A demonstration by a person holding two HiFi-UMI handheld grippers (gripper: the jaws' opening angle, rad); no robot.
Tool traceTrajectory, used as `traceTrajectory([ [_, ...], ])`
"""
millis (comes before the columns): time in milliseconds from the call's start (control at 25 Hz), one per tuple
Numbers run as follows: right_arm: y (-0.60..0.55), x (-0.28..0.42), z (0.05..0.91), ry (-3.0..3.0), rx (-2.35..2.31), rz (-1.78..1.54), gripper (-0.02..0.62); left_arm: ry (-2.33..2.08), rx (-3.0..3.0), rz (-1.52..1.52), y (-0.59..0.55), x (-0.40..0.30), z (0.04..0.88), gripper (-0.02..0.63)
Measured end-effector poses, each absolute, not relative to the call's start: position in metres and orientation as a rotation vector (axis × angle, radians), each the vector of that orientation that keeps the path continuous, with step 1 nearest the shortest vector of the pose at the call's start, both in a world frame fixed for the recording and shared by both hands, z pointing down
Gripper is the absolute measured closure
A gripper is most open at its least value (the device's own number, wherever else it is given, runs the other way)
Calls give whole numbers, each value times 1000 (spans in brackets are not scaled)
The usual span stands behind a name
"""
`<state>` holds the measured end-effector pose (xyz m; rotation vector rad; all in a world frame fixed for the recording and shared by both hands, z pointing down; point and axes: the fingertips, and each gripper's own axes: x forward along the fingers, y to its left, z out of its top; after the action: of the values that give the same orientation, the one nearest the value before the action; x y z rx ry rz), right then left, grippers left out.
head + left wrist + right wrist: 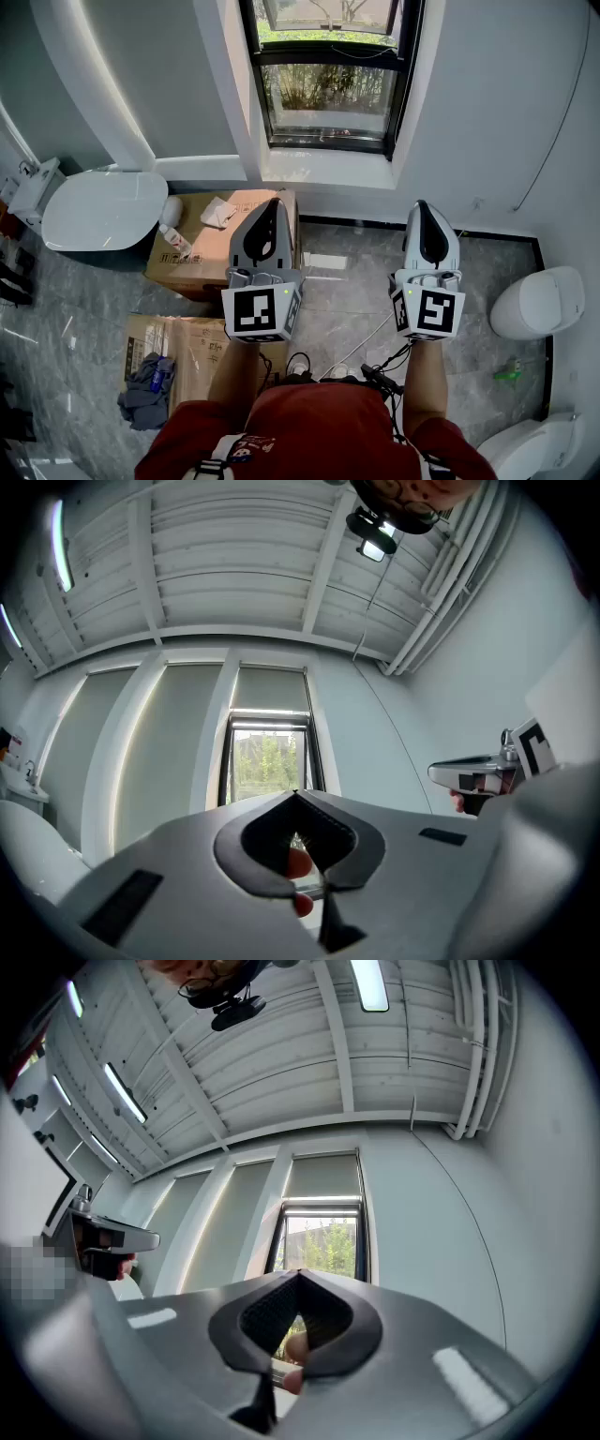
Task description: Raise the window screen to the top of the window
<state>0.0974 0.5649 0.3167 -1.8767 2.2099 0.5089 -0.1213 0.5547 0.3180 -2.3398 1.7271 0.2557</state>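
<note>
My left gripper (269,208) at seven o'clock and right gripper (427,211) at four o'clock both have their fingers closed tight together, holding nothing. The window screen (328,98) sits at twelve o'clock, well apart from both.

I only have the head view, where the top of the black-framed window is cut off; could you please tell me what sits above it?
Observer: In the left gripper view a pale flat panel fills the recess directly above the black-framed window; I cannot tell whether it is the screen.
Operator: Thank you. Is the left gripper holding anything?
Observer: No, the left gripper has its jaws together on nothing.
Operator: And the right one?
Observer: The right gripper is shut and empty too.
</note>
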Motion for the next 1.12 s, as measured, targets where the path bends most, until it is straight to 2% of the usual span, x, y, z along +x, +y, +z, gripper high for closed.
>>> traceTrajectory([
  [1120, 544, 172, 350, 2259, -1870, 401, 588, 1779, -2300, 182, 544, -53, 338, 604],
])
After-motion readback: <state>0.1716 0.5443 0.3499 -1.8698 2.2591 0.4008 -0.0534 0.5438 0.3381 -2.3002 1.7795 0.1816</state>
